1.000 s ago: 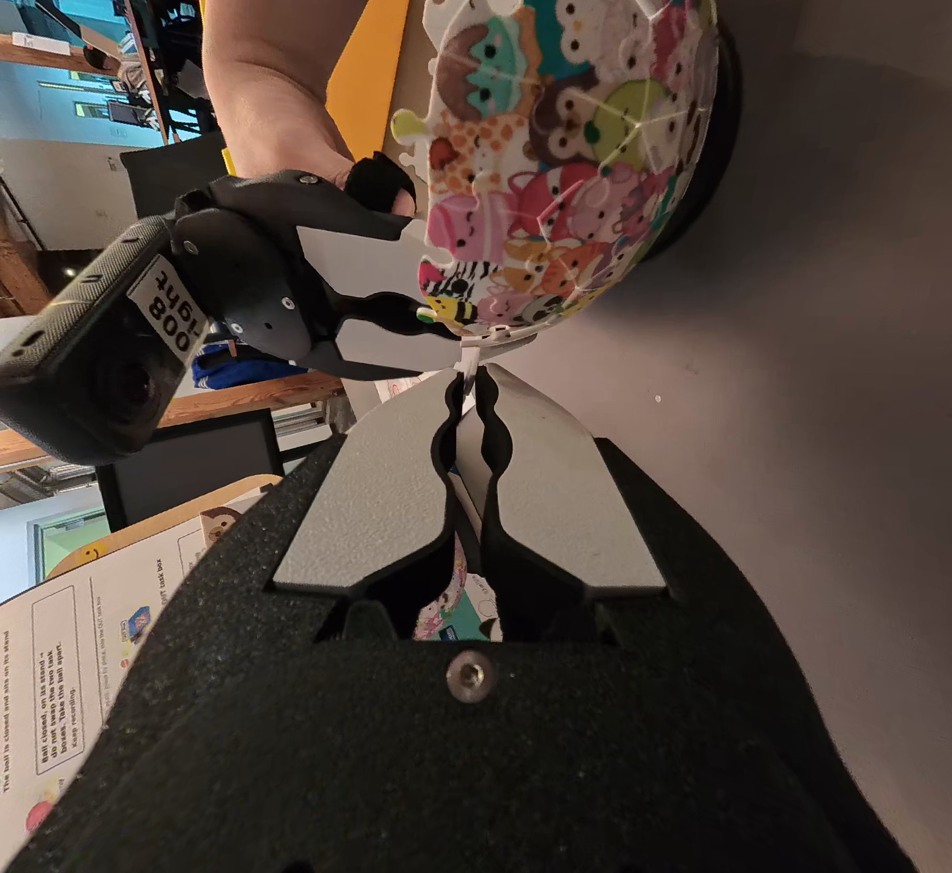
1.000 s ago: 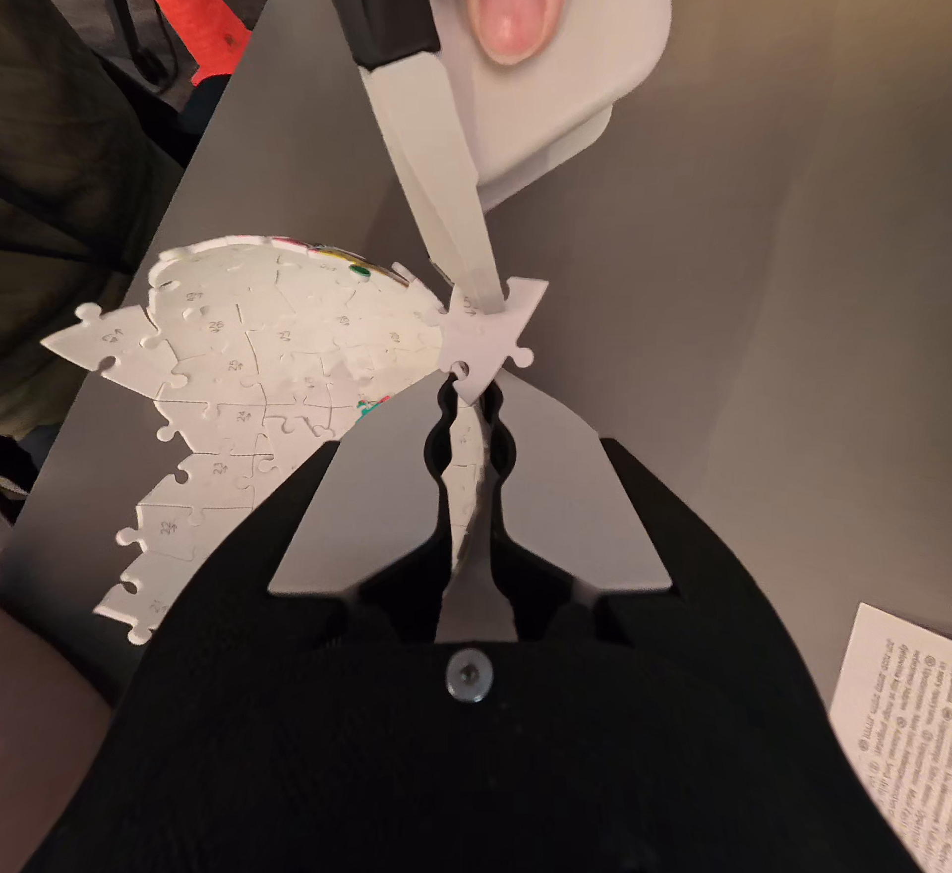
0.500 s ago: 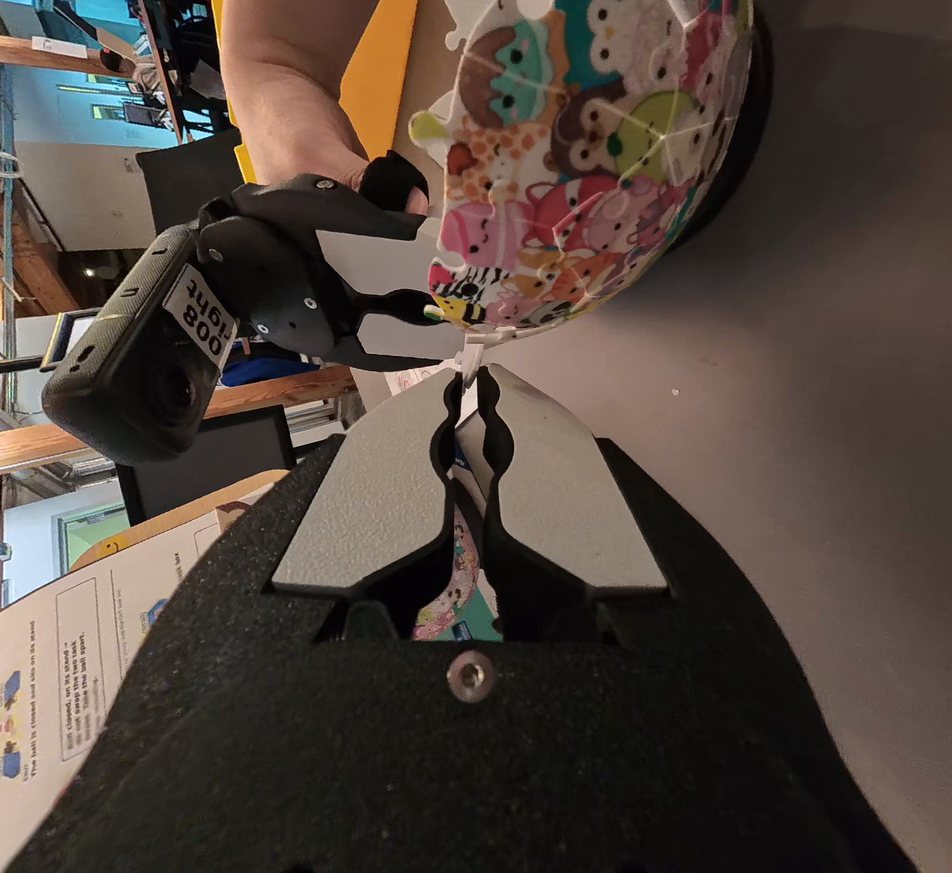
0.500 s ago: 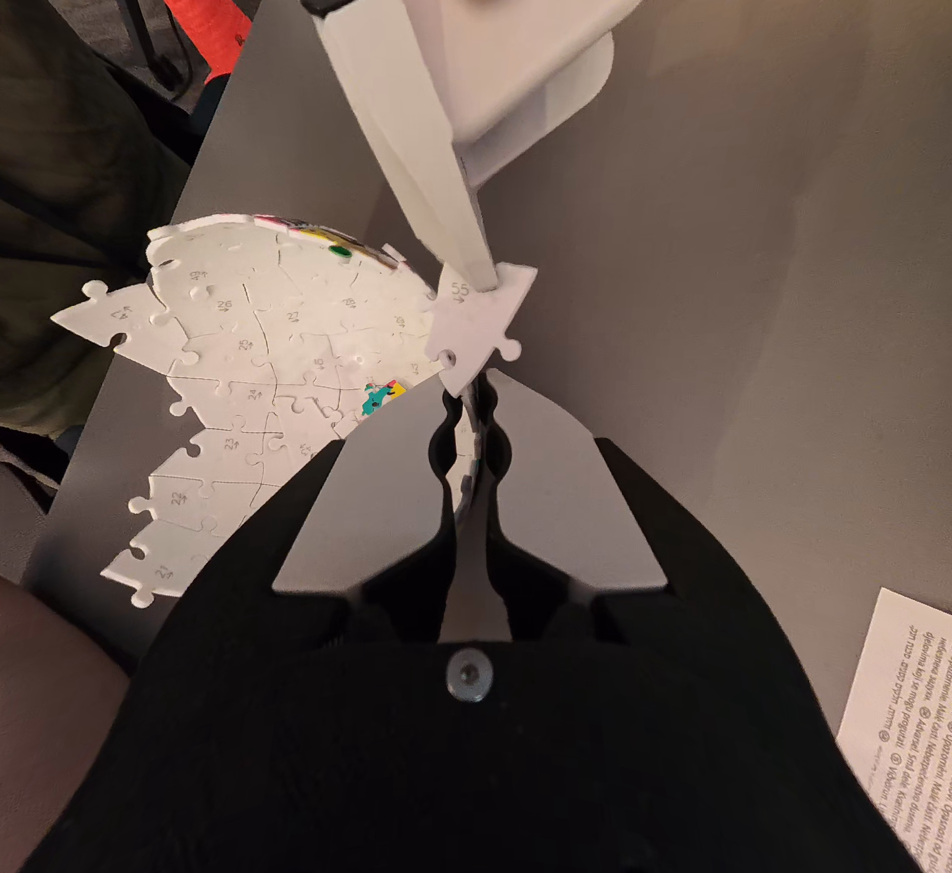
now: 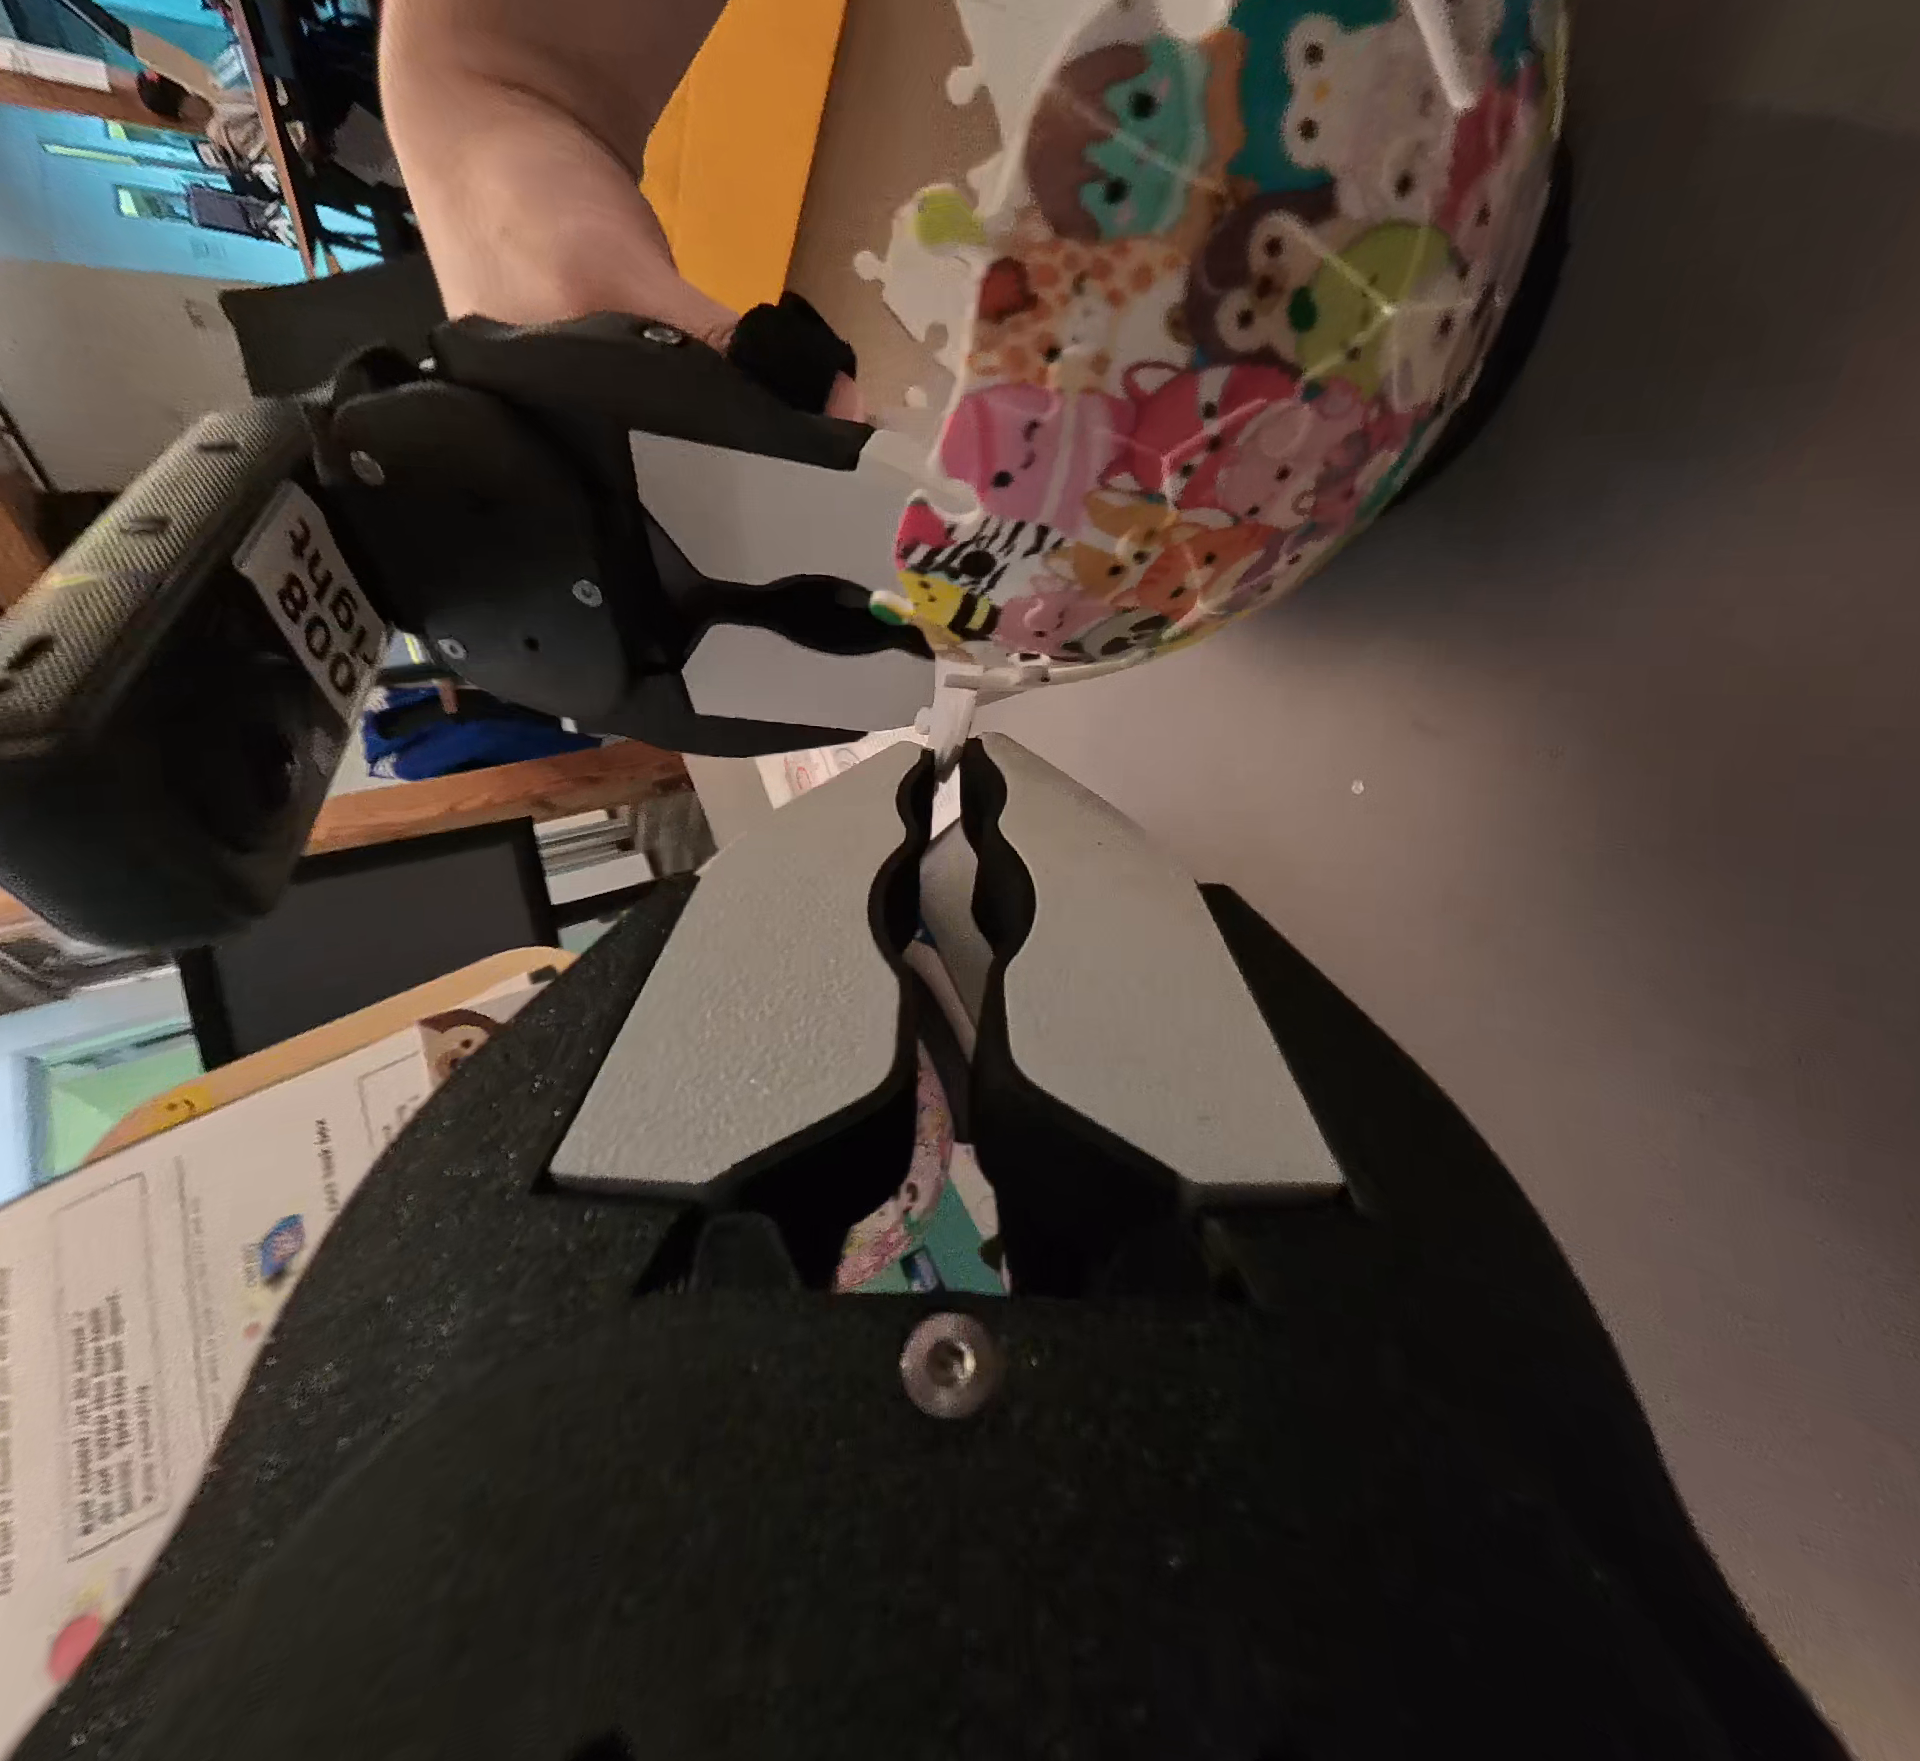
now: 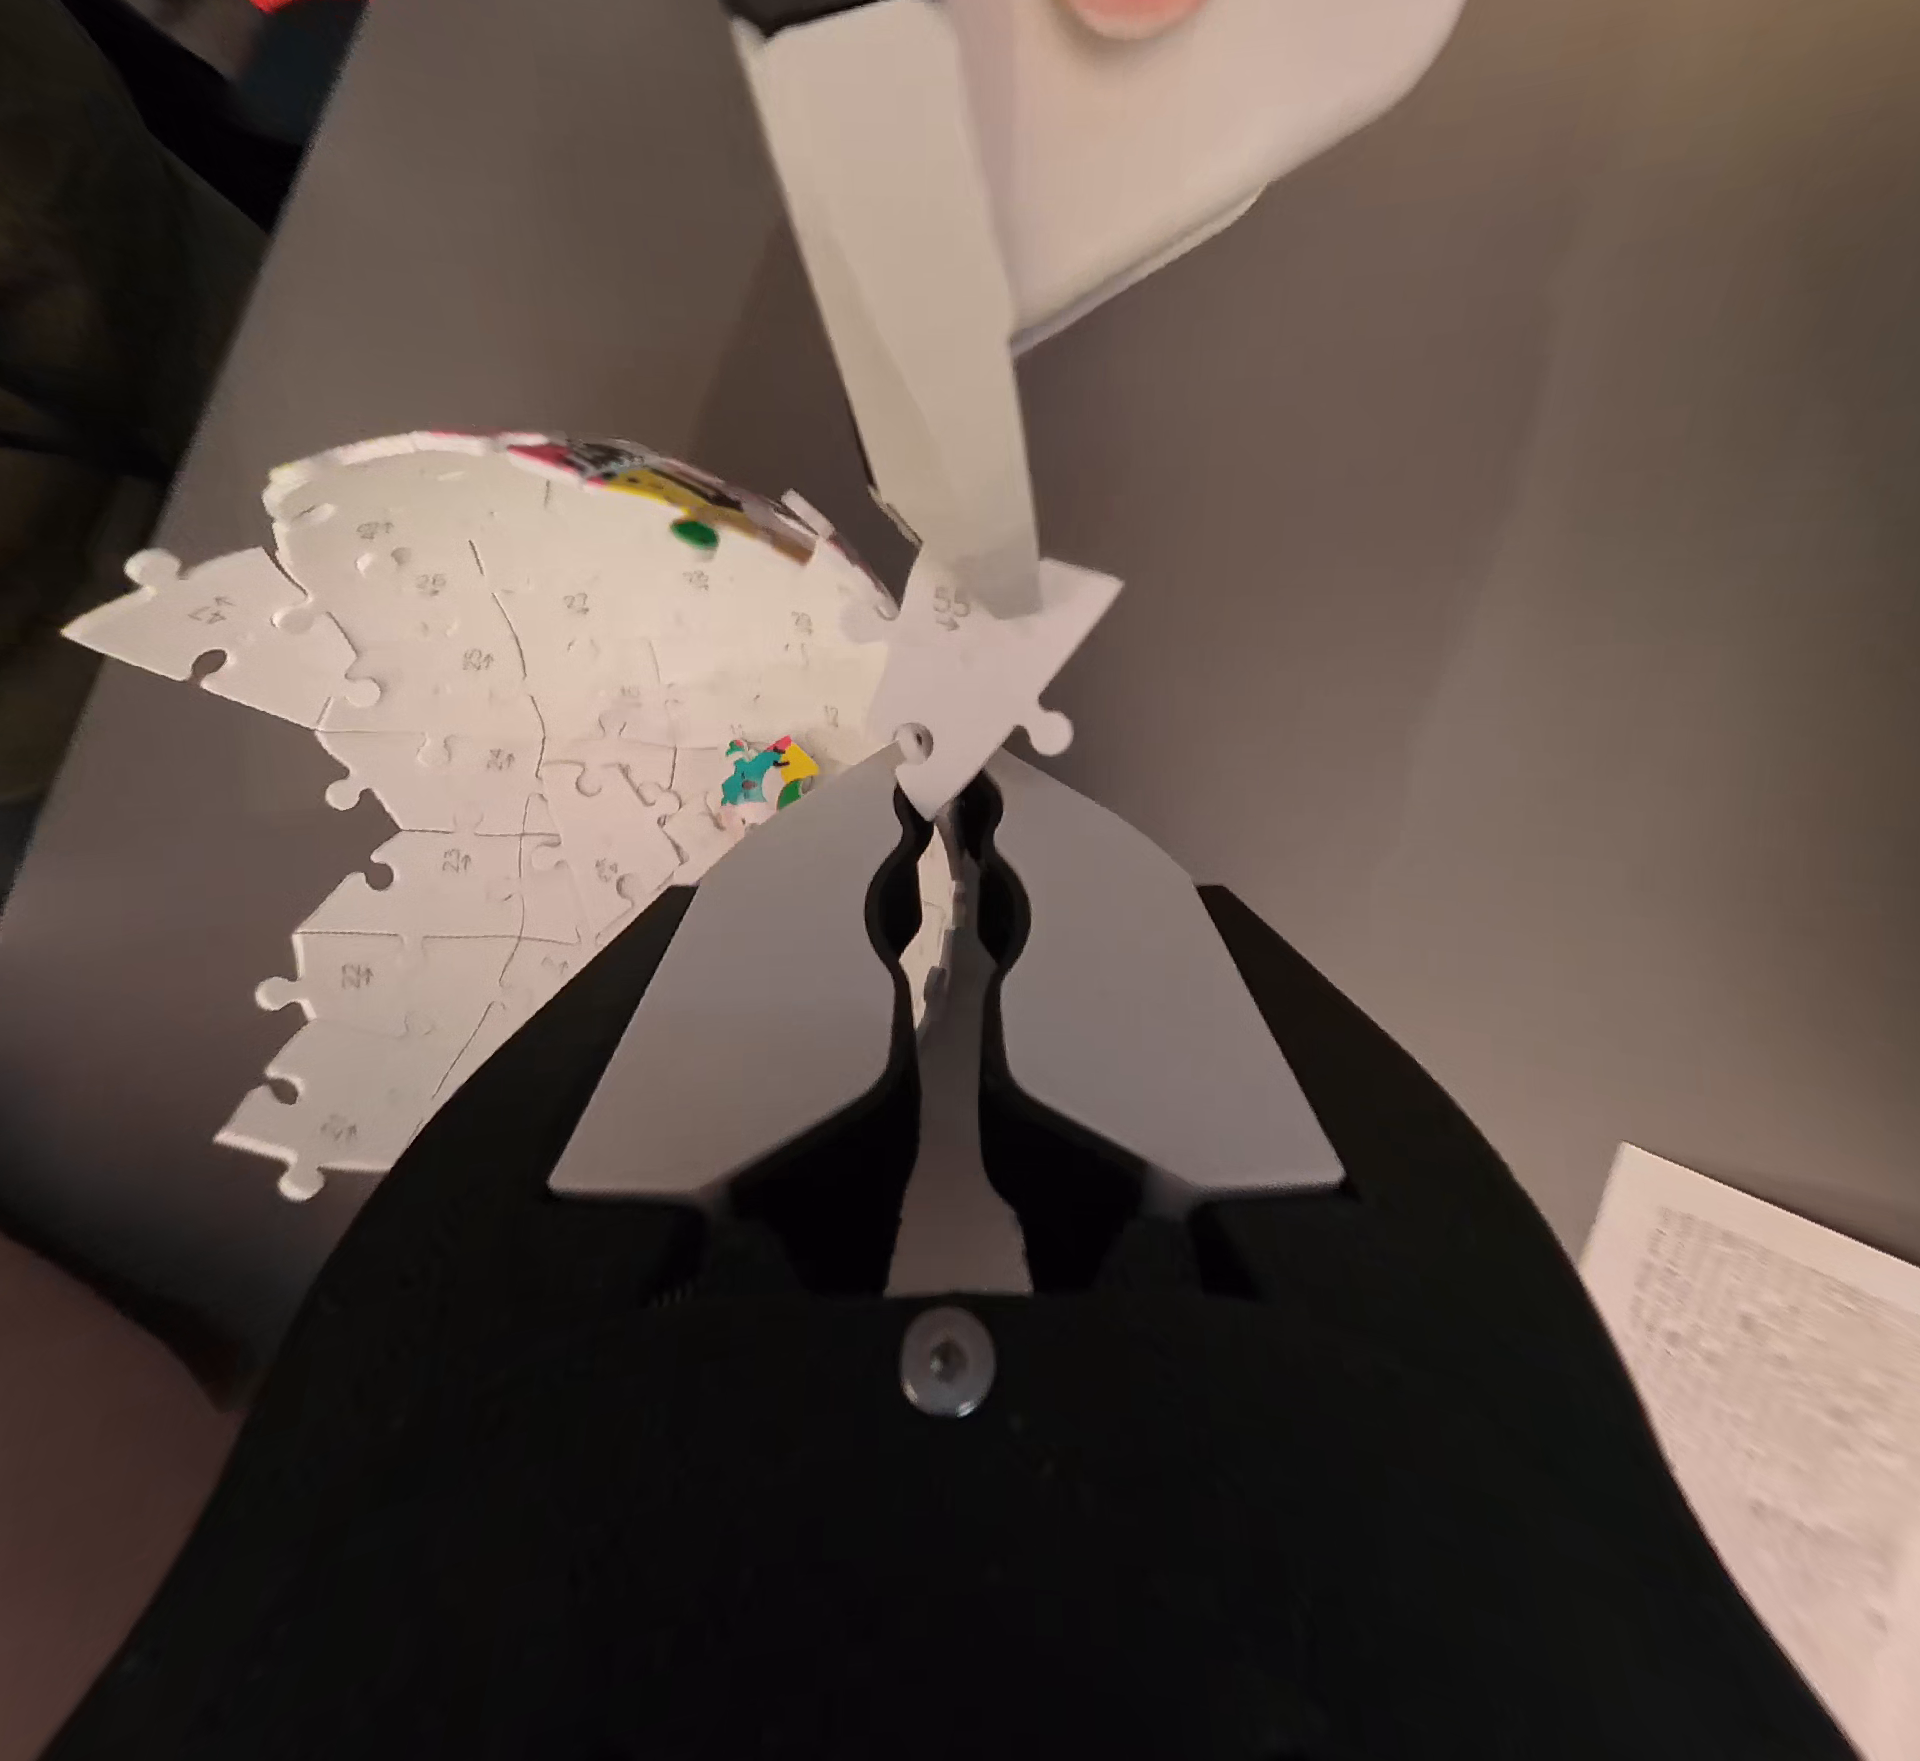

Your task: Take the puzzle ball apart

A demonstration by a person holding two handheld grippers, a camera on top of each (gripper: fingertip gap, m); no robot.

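The puzzle ball is a colourful shell, open on one side, resting on a black stand. Its white inside shows in the right wrist view. My left gripper is shut on a white triangular puzzle piece at the shell's rim. The same gripper comes in from the top of the right wrist view. My right gripper is shut on the shell's rim right beside that piece. It also shows in the left wrist view, held by a hand. I cannot tell if the piece is still locked in.
The grey table holds a printed sheet at the lower right of the right wrist view. Another printed sheet lies at the lower left of the left wrist view. The table's edge runs along the left.
Both grippers keep their holds. The ball has drifted slightly right in the left wrist view, and the left gripper's body has come nearer in the right wrist view.
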